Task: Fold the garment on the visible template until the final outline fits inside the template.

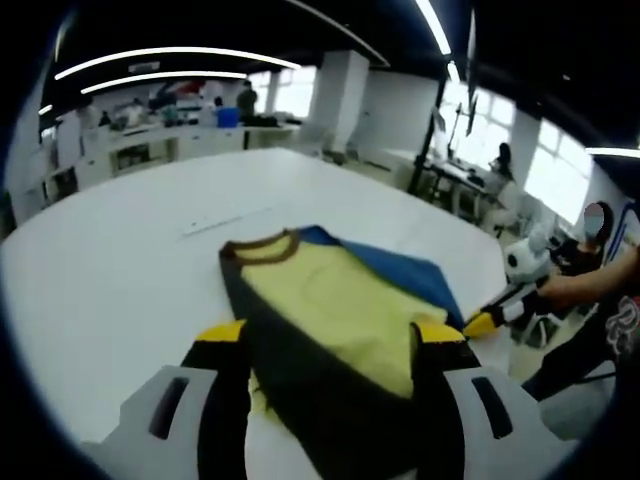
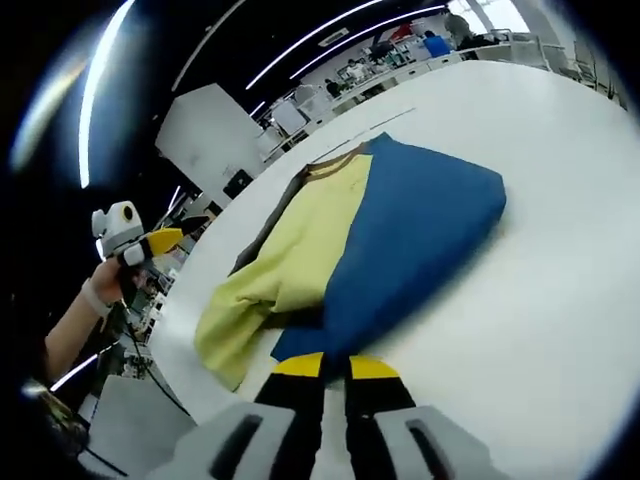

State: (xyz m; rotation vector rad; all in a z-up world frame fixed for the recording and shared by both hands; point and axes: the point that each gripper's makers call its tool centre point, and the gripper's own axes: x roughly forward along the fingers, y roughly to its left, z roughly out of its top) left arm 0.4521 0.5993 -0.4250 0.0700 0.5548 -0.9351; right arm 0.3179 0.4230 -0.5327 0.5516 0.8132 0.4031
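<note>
A yellow shirt (image 1: 330, 300) with a brown collar, a dark sleeve and a blue panel (image 1: 400, 265) lies partly folded on the white table (image 1: 120, 250). My left gripper (image 1: 330, 332) stands open, its yellow-tipped jaws wide apart in front of the shirt's near end. In the right gripper view it (image 2: 160, 241) hangs in a person's hand beyond the table's edge, apart from the cloth. My right gripper (image 2: 335, 366) has its jaws close together at the blue panel's (image 2: 420, 230) near corner, shut on the fabric edge. The yellow part (image 2: 290, 265) lies to the left.
A thin straight mark (image 1: 230, 222) runs across the table beyond the collar, seen also as a line (image 2: 375, 125) in the right gripper view. The right gripper (image 1: 487, 321) and a person's arm (image 1: 590, 285) come in from the right. Desks and people stand far behind.
</note>
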